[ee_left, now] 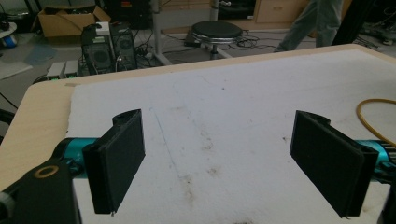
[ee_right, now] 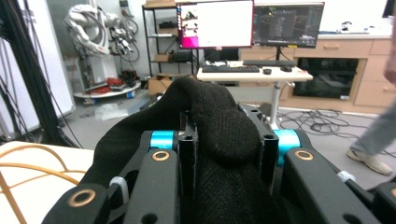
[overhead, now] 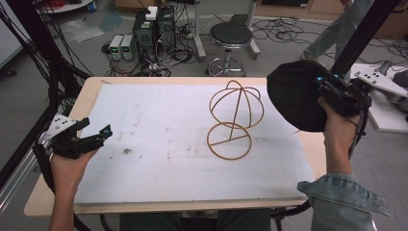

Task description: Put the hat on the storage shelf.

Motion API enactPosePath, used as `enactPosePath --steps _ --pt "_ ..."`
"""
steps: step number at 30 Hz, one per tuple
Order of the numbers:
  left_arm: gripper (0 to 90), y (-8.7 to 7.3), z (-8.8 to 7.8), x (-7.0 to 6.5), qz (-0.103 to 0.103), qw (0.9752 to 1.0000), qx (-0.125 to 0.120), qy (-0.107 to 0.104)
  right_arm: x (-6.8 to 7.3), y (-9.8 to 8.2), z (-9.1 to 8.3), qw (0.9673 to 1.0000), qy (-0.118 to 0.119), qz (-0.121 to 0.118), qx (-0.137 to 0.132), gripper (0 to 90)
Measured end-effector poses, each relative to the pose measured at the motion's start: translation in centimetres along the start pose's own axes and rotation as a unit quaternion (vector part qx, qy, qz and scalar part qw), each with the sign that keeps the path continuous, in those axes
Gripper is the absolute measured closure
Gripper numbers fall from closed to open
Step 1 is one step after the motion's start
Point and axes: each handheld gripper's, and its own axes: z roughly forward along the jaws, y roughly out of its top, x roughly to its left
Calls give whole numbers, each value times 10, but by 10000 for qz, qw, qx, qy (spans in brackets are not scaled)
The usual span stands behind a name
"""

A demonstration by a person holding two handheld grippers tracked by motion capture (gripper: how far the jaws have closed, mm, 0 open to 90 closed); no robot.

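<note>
A wire hat stand [overhead: 234,118] of thin tan rods, a round base with a globe-shaped frame above, stands upright on the white mat [overhead: 159,144], right of centre. A black knitted hat [overhead: 296,95] hangs in the air at the table's right edge, and my right gripper [overhead: 323,89] is shut on its fabric; the same hat [ee_right: 219,135] bulges up between the jaws in the right gripper view. My left gripper [overhead: 98,135] hovers low over the mat's left edge, open, its fingers [ee_left: 119,163] wide apart with nothing between them.
The wooden table [overhead: 91,91] shows around the mat. Beyond its far edge stand a black stool [overhead: 230,36], computer towers [overhead: 154,29] and tangled cables. A person's legs [overhead: 337,29] are at the back right. A black frame post [overhead: 363,33] rises beside the right gripper.
</note>
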Motion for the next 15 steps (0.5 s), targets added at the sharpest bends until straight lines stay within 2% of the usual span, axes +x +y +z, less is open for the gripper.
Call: enactPosePath --steps 14,15 --pt "182 1 -1 1 -11 10000 -24 8 18 17 0 9991 374 3 -208 709" --pt "182 1 -1 1 -10 10000 -23 11 22 19 0 9987 452 41 -231 709"
